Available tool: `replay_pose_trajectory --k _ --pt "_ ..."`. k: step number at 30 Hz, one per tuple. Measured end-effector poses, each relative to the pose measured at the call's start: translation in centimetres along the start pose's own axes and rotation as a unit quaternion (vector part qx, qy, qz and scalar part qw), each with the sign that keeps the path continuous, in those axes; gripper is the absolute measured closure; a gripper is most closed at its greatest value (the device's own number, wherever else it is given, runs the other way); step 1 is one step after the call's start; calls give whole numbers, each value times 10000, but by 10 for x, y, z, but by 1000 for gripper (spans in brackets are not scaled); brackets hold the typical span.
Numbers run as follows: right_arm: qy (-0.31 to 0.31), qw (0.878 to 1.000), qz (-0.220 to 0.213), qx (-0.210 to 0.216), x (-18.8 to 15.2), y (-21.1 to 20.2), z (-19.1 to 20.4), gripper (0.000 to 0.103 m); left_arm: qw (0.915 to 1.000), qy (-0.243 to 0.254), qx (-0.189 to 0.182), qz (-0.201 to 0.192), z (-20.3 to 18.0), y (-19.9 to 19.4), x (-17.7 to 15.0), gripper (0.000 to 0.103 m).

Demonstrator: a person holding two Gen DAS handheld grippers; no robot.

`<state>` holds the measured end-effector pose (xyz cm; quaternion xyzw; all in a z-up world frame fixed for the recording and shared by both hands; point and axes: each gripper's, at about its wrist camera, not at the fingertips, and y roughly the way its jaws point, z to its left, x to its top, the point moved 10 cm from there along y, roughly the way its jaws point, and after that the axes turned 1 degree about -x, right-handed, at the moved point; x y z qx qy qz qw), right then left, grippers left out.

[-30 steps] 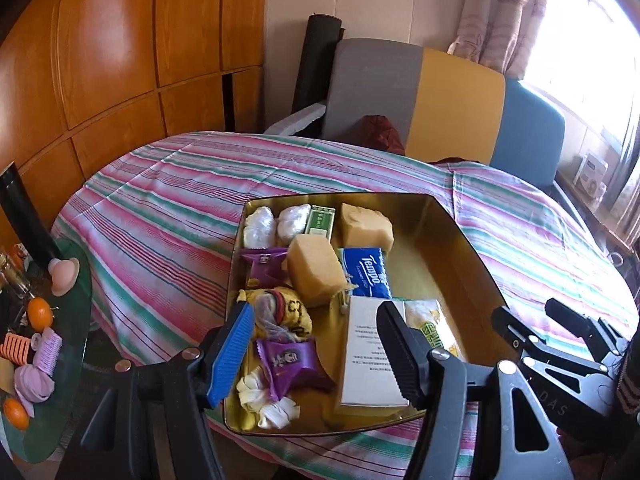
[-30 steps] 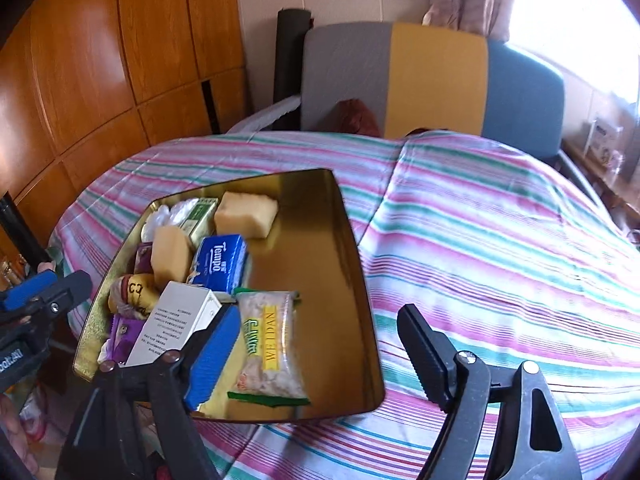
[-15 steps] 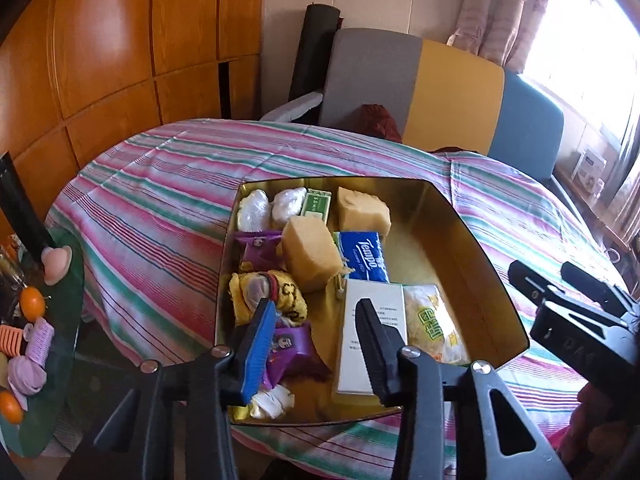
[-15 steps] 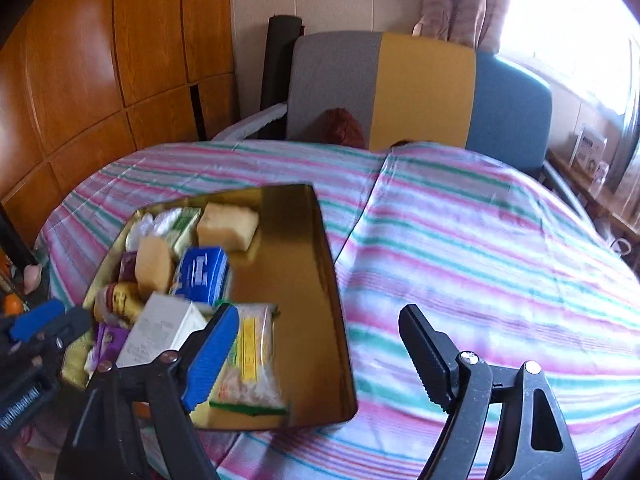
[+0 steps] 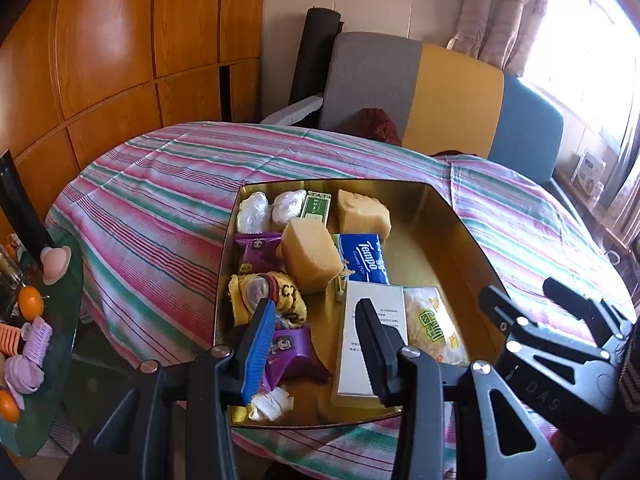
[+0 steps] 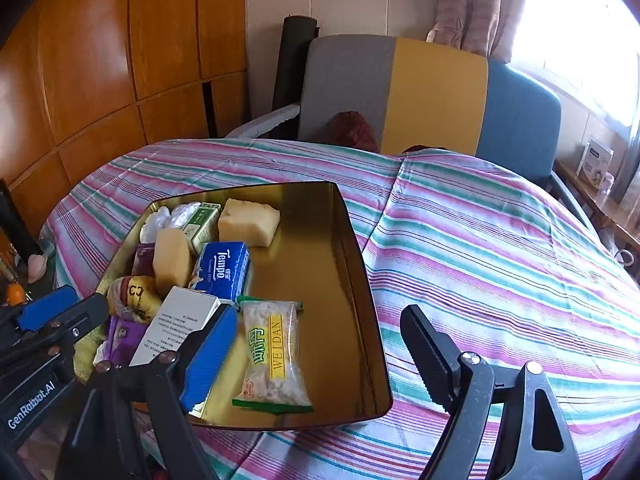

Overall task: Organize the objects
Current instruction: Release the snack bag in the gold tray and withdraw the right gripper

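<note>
Left claw (image 5: 314, 320) narrowed, empty above gold tray (image 5: 460, 240), right claw (image 6: 316, 332) wide

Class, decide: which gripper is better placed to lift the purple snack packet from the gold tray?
Left. The left gripper hangs right over the purple snack packet; the right gripper sits across the gold tray.

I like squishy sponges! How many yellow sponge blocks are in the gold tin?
2. One yellow sponge block lies near the gold tin's far wall; the other leans beside the blue tissue pack. More could hide under the other things.
</note>
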<state>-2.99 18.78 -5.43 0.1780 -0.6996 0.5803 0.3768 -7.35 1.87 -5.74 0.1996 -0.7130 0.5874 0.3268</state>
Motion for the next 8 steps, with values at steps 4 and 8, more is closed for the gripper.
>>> replay_pose_trajectory --k 4,8 --pt "-24 10000 60 29 -2 5 3 19 9995 13 43 -302 1 -7 7 61" --pt "-46 9999 124 85 -5 9 7 19 9992 101 121 -367 0 -8 12 61"
